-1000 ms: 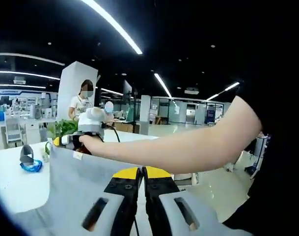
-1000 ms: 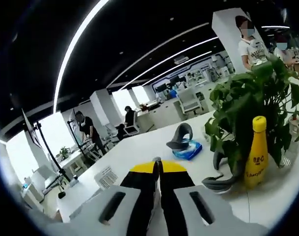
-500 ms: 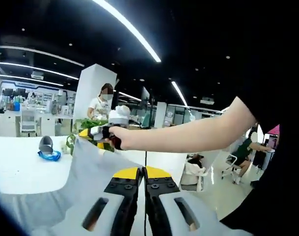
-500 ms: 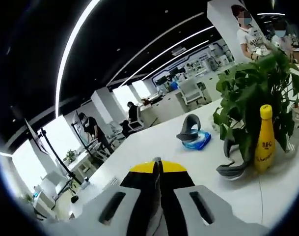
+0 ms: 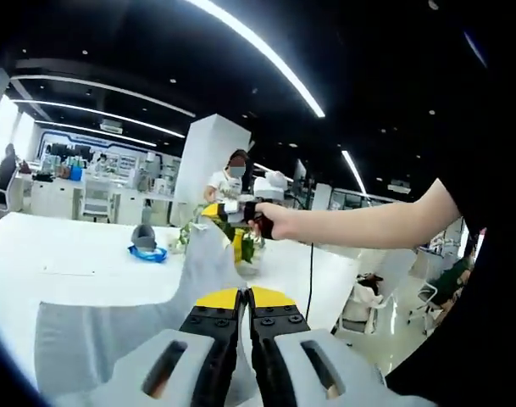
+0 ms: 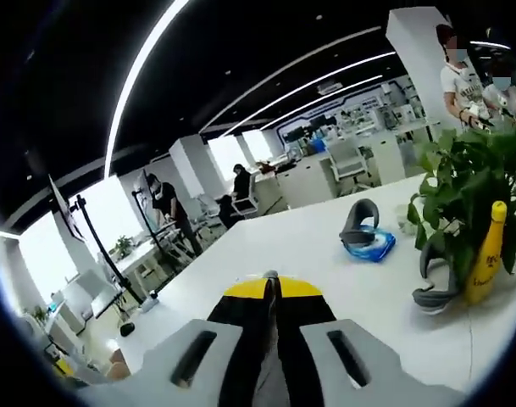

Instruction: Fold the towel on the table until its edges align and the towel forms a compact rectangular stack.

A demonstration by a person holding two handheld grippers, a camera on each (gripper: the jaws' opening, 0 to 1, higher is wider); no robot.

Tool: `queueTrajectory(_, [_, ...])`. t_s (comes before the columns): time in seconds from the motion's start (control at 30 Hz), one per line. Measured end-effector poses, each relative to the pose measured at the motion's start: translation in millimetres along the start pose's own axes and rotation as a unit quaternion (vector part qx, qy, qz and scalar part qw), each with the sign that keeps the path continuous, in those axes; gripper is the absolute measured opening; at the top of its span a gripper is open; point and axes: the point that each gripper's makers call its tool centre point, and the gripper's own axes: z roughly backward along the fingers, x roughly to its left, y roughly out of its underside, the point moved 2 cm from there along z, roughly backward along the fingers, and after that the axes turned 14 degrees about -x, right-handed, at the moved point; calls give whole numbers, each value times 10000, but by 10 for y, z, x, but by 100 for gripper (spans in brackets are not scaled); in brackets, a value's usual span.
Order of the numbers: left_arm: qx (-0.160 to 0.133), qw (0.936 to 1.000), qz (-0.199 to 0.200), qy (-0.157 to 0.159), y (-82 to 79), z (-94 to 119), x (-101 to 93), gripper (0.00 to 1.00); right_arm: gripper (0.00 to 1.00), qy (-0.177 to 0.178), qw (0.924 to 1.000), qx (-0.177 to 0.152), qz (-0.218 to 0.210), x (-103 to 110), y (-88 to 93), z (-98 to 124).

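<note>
The grey towel point(image 5: 105, 335) hangs as a sheet over the white table point(image 5: 63, 254), stretched between both grippers. My left gripper point(image 5: 243, 292) is shut, with towel cloth pinched at its yellow tips. From there the cloth rises in a narrow strip to my right gripper point(image 5: 222, 209), held up by a person's hand and bare arm point(image 5: 359, 225) and shut on the far corner. In the right gripper view, my right gripper point(image 6: 271, 284) stands shut with a thin edge of towel point(image 6: 273, 373) between its jaws, raised above the table point(image 6: 308, 254).
A grey and blue headset point(image 6: 368, 242) lies on the table, seen as the headset point(image 5: 146, 246) beside the towel. A potted plant point(image 6: 469, 174), a yellow bottle point(image 6: 486, 254) and a grey curved piece point(image 6: 434, 292) stand near it. People stand at desks behind.
Both views have swung across the room. The right gripper with its towel corner now sits farther from the left gripper, and more of the towel hangs spread out below.
</note>
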Motion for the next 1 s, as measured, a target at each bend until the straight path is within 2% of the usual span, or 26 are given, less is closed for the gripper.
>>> queueTrajectory(0.07, [-19,10000,-22,-65,-23,94,64,3,0,1,10000,17,57,120,26,-101])
queueTrajectory(0.2, [-57,9999,-40,-140,-50,249,150,3,0,-58,9994,-118,-308,315,55,-291])
queueTrajectory(0.37, [37,9996,-153,-228,-1,371,234,3,0,-202,9996,64,-186,402,124,-571])
queueTrajectory(0.47, [85,9994,-187,-270,19,446,287,3,0,-294,9990,86,-328,467,167,-721])
queueTrajectory(0.53, [101,9992,-188,-327,29,487,347,3,0,-303,9981,107,-534,500,207,-779])
queueTrajectory(0.77, [152,9981,-97,-582,66,618,556,3,0,-308,9973,347,-567,549,363,-974])
queueTrajectory(1.0, [127,9974,-108,-706,22,688,653,3,0,-352,9956,485,-727,659,477,-1178])
